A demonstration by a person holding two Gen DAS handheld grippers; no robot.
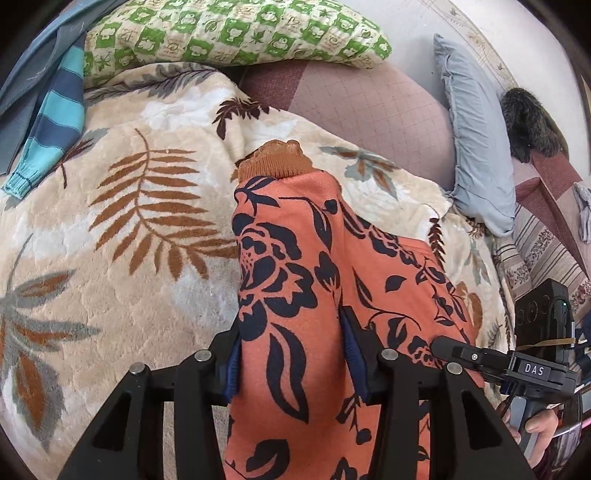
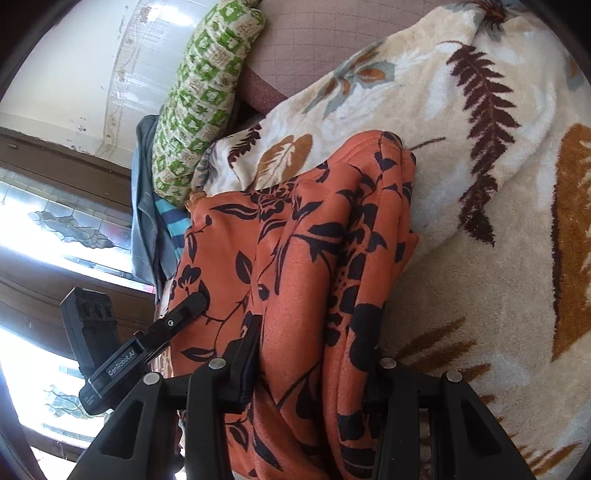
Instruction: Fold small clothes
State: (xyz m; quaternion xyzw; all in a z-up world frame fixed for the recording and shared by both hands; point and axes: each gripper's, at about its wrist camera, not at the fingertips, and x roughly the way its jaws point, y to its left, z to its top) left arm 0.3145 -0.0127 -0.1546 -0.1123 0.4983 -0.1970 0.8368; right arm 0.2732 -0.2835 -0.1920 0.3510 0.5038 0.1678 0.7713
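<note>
orange garment [image 1: 295,258] — pinched in left gripper [image 1: 293,354] | and right gripper [image 2: 314,369]

The left wrist view looks forward along the left gripper [image 1: 293,354], close above the orange floral garment [image 1: 295,266], and faces across the leaf-print blanket [image 1: 122,221] toward the green checked pillow [image 1: 236,33] and the wall. The right gripper [image 1: 491,360] enters this view at the lower right edge.

The right wrist view looks forward along the right gripper [image 2: 314,365], equally close over the garment [image 2: 295,251], rolled sideways. The window [image 2: 55,221] lies at its left, where the left gripper [image 2: 162,332] also enters.

Both views share the garment, the blanket [image 2: 480,221] and the pillow [image 2: 199,99].
</note>
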